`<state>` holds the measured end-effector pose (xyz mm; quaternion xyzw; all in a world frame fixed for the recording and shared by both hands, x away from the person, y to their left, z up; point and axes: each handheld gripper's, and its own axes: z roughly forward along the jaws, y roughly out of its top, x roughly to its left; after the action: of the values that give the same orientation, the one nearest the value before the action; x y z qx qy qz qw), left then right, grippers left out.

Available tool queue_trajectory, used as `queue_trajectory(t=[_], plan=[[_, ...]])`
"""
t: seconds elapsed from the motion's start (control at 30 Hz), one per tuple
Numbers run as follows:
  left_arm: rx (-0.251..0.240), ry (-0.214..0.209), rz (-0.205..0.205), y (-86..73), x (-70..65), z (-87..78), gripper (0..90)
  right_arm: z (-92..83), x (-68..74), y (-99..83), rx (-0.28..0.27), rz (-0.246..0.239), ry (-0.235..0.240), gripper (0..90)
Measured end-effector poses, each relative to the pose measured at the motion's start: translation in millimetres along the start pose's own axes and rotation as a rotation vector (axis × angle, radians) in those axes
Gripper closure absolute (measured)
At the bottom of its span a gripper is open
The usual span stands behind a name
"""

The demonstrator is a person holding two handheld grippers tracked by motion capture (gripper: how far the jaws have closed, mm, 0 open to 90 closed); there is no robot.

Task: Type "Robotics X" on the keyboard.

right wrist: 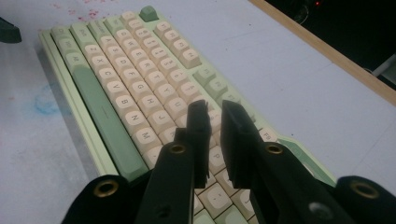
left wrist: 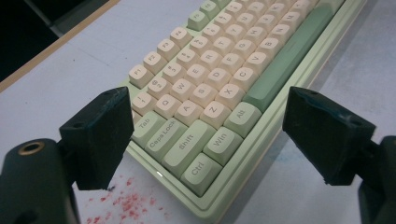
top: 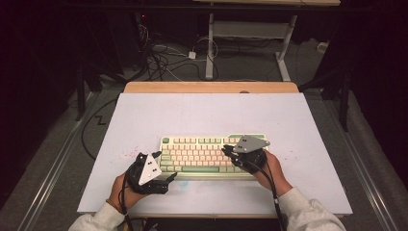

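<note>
A pale green keyboard with cream keys lies on the white table top, near its front edge. My left gripper rests at the keyboard's front left corner. In the left gripper view its jaws stand wide open, framing the Ctrl, Win and Shift keys of the keyboard, with nothing between them. My right gripper hovers over the right half of the keys. In the right gripper view its jaws stand a narrow gap apart above the keyboard, with nothing between them.
Red speckles stain the table left of the keyboard, and a blue smudge marks it in front. A wooden edge runs along the table's far side. Cables and desk legs lie beyond on the floor.
</note>
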<state>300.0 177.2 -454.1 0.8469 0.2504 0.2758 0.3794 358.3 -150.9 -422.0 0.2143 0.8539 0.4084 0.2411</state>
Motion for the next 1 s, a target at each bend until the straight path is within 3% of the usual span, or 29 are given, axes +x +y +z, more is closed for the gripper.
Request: queue_trajectory(t=[0.17, 0.33, 0.57, 0.77, 1.0], plan=[[-0.002, 0.000, -0.002, 0.5, 0.6, -0.6, 16.1, -8.4, 1.1, -2.3, -0.023, 0.002, 0.002, 75.1], [-0.013, -0.011, -0.013, 2.3, 2.4, -2.2, 17.5, -17.3, 3.1, -8.7, -0.059, -0.009, 0.004, 48.8], [-0.016, -0.009, -0.025, 2.7, 4.3, -2.0, 17.6, -33.2, 3.2, -19.3, -0.107, -0.010, -0.037, 30.0], [-0.012, -0.009, -0.026, 3.5, 4.7, -1.5, 18.1, -42.6, 1.8, -30.8, -0.110, 0.003, -0.073, 23.5], [-0.005, -0.037, -0.039, 5.3, 7.0, 1.0, 33.0, -54.8, 5.0, -45.1, -0.138, -0.017, -0.127, 23.3]])
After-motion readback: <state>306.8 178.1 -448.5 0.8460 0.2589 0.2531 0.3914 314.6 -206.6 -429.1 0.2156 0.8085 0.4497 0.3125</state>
